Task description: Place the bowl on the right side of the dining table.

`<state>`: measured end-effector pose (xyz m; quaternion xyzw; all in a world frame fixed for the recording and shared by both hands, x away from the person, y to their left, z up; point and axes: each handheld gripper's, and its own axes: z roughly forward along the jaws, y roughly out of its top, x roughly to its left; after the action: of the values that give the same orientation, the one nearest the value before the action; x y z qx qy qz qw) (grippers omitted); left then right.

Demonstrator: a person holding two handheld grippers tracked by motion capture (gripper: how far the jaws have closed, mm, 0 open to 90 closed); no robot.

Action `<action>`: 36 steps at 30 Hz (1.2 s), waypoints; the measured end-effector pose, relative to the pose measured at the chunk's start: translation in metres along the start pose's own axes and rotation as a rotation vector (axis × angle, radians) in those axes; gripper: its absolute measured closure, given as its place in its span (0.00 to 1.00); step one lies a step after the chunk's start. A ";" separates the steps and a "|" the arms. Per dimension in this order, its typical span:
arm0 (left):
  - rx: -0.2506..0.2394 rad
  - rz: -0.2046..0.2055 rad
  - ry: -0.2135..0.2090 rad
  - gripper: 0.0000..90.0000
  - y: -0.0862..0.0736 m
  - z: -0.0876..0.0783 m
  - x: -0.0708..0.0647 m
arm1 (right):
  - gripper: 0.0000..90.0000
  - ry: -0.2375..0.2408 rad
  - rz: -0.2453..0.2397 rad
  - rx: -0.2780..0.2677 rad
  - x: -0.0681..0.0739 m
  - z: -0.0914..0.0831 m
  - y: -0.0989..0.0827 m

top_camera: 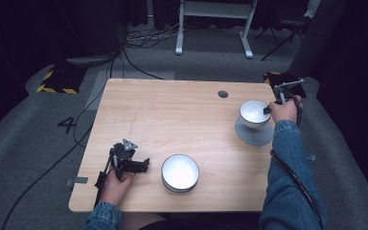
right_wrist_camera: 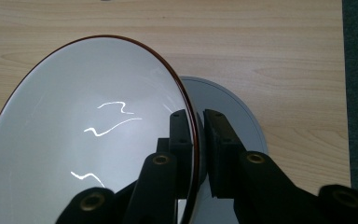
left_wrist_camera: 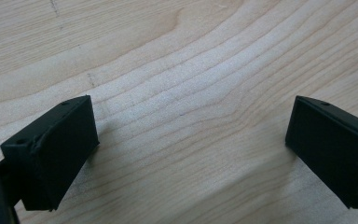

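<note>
Gripping white bowl point(right_wrist_camera: 88, 140), dark rim, glossy inside

In your right gripper view the white bowl point(right_wrist_camera: 88, 140) runs off the left and bottom edges; it covers much of the grey plate point(right_wrist_camera: 235, 116) beneath, so you can't tell whether they touch; in the high view your right hand point(top_camera: 283, 111) hides the right gripper point(top_camera: 268, 109) at the rim.

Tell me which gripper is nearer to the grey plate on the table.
Right. The right gripper holds a white bowl by its rim just above the grey plate. The left gripper rests open across the table, beside another bowl.
</note>
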<state>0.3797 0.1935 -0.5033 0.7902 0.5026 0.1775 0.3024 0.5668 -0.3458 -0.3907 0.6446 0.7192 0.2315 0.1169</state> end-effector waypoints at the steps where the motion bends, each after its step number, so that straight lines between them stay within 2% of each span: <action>1: 0.000 0.000 0.001 0.03 0.000 0.000 0.000 | 0.91 0.000 0.000 0.000 0.000 0.000 0.000; 12: 0.000 0.000 0.000 0.03 0.000 0.000 0.000 | 0.91 -0.025 0.018 0.020 -0.015 0.019 -0.011; 20: 0.000 0.002 -0.001 0.03 0.000 0.000 0.000 | 0.91 -0.041 0.010 0.020 -0.017 0.023 -0.013; 36: -0.001 0.001 -0.001 0.03 0.000 0.000 0.000 | 0.91 -0.023 0.021 0.014 -0.017 0.031 -0.016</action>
<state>0.3797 0.1935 -0.5034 0.7903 0.5020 0.1774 0.3032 0.5694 -0.3583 -0.4273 0.6555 0.7126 0.2203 0.1182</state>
